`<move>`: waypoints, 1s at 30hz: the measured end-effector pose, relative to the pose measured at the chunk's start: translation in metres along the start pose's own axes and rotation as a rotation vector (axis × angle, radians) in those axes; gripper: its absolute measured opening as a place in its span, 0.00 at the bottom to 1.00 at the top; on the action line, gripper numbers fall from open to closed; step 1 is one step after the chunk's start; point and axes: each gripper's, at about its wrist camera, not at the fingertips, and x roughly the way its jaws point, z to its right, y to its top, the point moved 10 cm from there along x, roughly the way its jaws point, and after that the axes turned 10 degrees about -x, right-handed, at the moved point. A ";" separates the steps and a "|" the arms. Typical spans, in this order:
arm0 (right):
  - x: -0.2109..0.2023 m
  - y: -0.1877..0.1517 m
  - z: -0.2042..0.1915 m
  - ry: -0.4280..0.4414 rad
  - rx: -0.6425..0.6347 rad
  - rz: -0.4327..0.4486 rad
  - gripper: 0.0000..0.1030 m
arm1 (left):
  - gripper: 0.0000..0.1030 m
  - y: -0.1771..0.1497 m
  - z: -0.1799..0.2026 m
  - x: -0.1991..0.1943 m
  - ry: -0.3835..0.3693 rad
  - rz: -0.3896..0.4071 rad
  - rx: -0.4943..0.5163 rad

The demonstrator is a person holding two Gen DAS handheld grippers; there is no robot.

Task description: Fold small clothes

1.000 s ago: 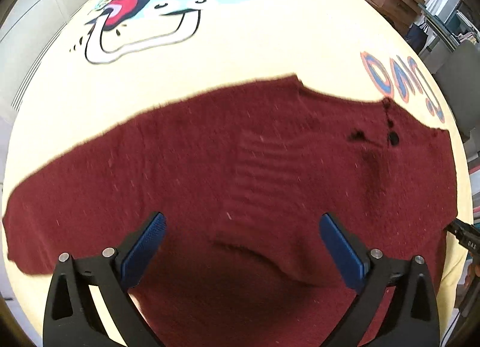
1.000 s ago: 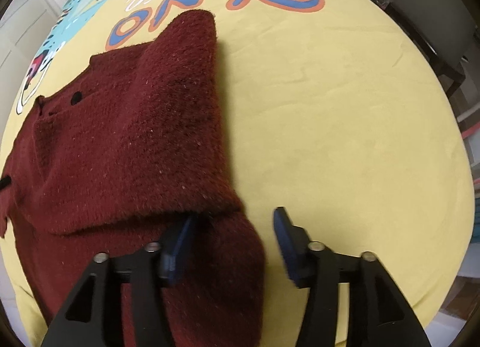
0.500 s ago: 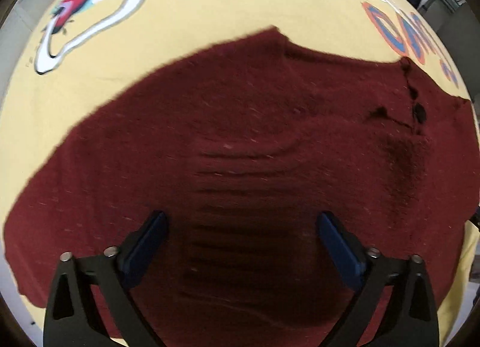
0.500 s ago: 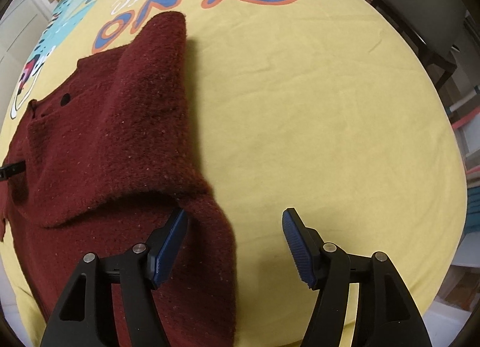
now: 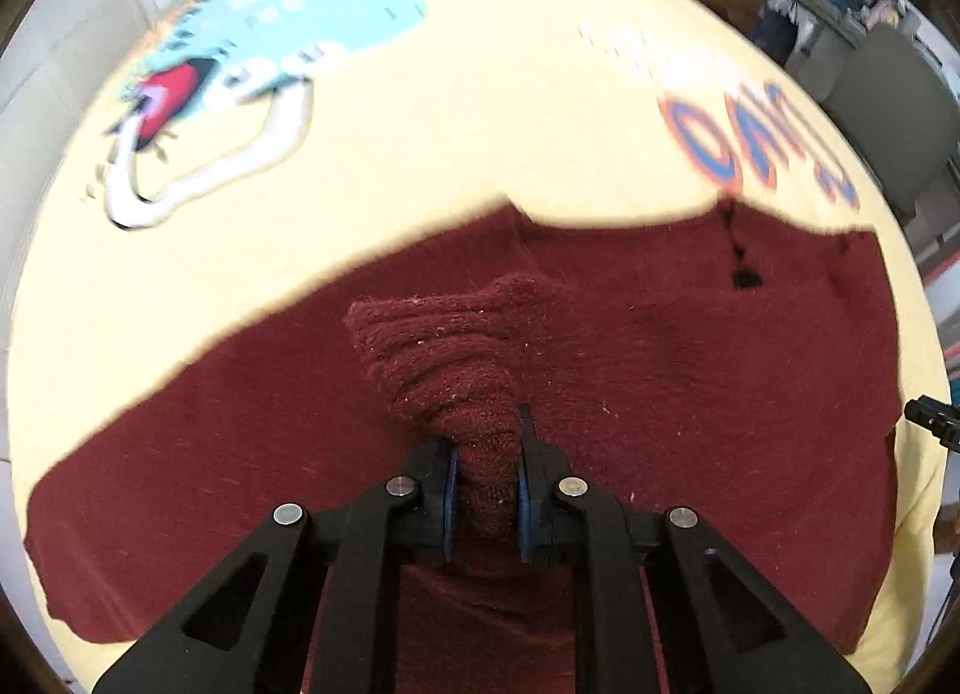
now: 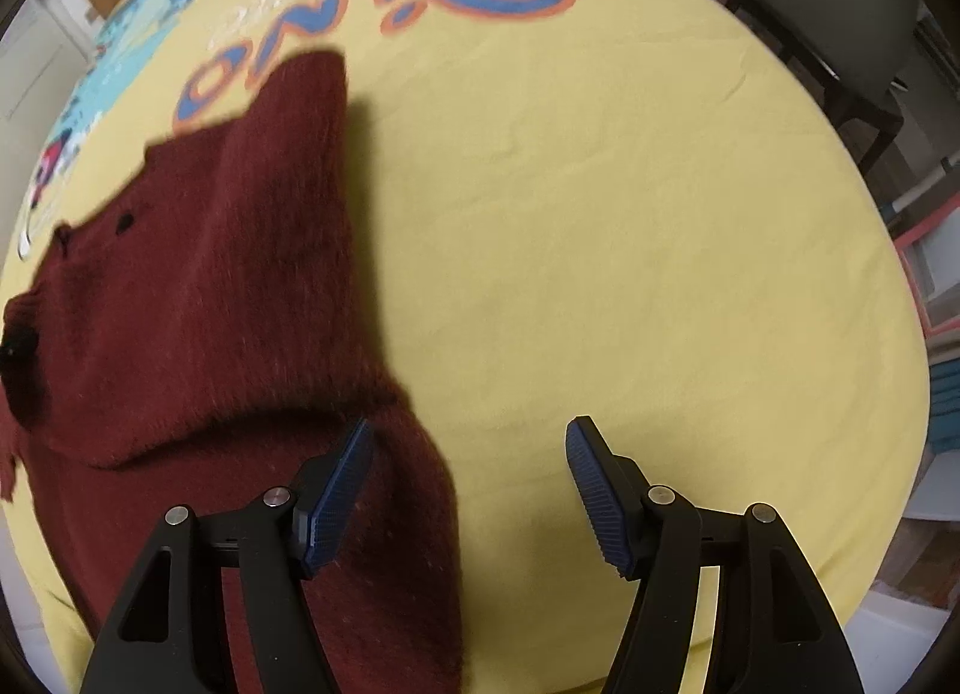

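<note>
the left tool (image 5: 483, 484) has just clamped a bunched cuff of the maroon sweater (image 5: 660, 394), the right tool (image 6: 468, 490) stands apart, one sleeve (image 6: 288, 202) lies folded in, most folding remains.

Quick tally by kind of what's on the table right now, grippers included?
Dark red knitted sweater: 1
Yellow printed tablecloth: 1
Black two-finger gripper: 2, the left gripper shut on the sweater's ribbed cuff, the right gripper open
Total: 4
</note>
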 end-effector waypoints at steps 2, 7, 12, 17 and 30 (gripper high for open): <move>-0.005 0.013 0.002 0.017 0.023 0.031 0.66 | 0.12 0.003 -0.013 -0.010 -0.005 0.033 -0.031; 0.005 0.045 -0.021 0.124 0.053 0.051 0.66 | 0.12 -0.018 -0.022 -0.002 0.004 0.002 -0.077; 0.041 0.060 -0.052 0.208 0.048 -0.010 0.66 | 0.12 -0.033 -0.042 0.001 0.012 -0.032 -0.117; 0.051 0.067 -0.060 0.170 -0.026 -0.005 0.32 | 0.12 -0.035 -0.046 0.000 0.000 -0.030 -0.130; 0.030 0.061 -0.058 -0.009 -0.108 0.032 0.15 | 0.14 -0.042 -0.041 0.016 0.054 -0.022 -0.096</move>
